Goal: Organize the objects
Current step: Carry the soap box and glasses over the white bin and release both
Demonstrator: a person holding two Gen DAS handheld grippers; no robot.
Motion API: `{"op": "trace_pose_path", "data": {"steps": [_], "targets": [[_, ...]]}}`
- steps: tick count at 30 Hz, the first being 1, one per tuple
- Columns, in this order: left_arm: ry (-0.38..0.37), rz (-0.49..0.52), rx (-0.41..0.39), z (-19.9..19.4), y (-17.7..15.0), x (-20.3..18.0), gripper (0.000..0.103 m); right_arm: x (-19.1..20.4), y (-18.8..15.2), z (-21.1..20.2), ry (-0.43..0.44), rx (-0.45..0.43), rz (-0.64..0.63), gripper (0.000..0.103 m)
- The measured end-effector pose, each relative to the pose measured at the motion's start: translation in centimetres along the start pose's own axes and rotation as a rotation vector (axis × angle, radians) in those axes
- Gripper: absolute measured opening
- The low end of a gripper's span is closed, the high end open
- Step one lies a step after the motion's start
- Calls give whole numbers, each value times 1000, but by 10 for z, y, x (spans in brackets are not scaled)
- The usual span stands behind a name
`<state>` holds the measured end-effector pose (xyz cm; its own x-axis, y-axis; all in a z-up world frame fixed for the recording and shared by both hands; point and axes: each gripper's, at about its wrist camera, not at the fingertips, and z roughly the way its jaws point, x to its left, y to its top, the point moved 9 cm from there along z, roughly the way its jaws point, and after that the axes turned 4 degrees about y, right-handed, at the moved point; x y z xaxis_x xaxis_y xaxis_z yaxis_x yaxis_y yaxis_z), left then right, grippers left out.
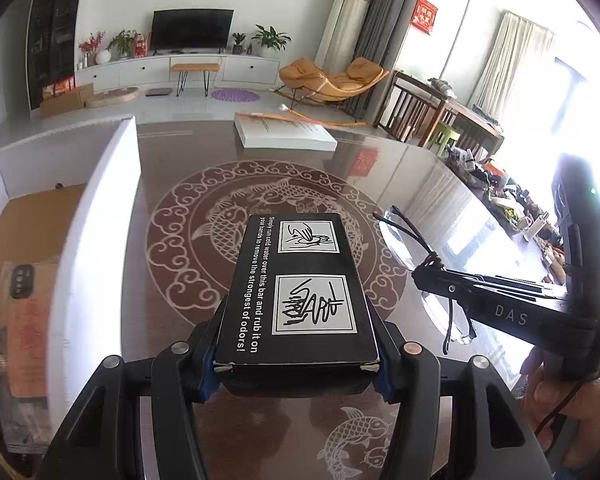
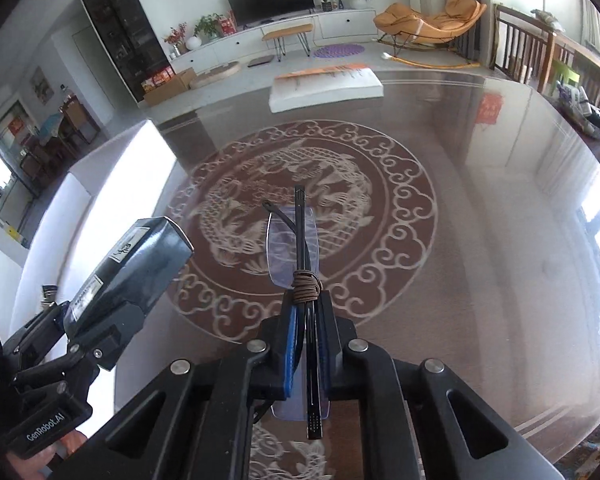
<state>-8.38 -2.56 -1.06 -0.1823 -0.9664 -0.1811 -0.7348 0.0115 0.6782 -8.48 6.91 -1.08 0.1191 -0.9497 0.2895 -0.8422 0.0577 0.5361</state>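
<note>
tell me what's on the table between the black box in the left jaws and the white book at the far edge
Nothing: between the black box and the white book lies only bare table with its fish medallion, seen in both wrist views.

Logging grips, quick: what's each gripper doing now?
Left gripper: shut on the black box.
Right gripper: shut on folded glasses.

Bright daylight from windows (image 1: 520,92) at right, blown out white. Glare streaks across glossy table (image 2: 480,200). Strong fisheye bending, dark corners. White box (image 1: 96,232) motion-blurred.
</note>
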Motion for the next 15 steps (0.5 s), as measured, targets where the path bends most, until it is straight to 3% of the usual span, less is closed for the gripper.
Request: {"op": "trace_pose_path", "data": {"steps": [4,9,12,15], "targets": [[134,-37,-67,-65,10,78,58,105,8,-14,204,-24,-62,10],[384,-116,-16,-95,-16,194,58,238,-16,-4,394,46,-200,10],[456,-202,92,-89,-47,245,58,291,-44,21,409,129,-281,10],[495,-270,123,-89,-68,272,60,317,-77,49,402,235,-311,13]]}}
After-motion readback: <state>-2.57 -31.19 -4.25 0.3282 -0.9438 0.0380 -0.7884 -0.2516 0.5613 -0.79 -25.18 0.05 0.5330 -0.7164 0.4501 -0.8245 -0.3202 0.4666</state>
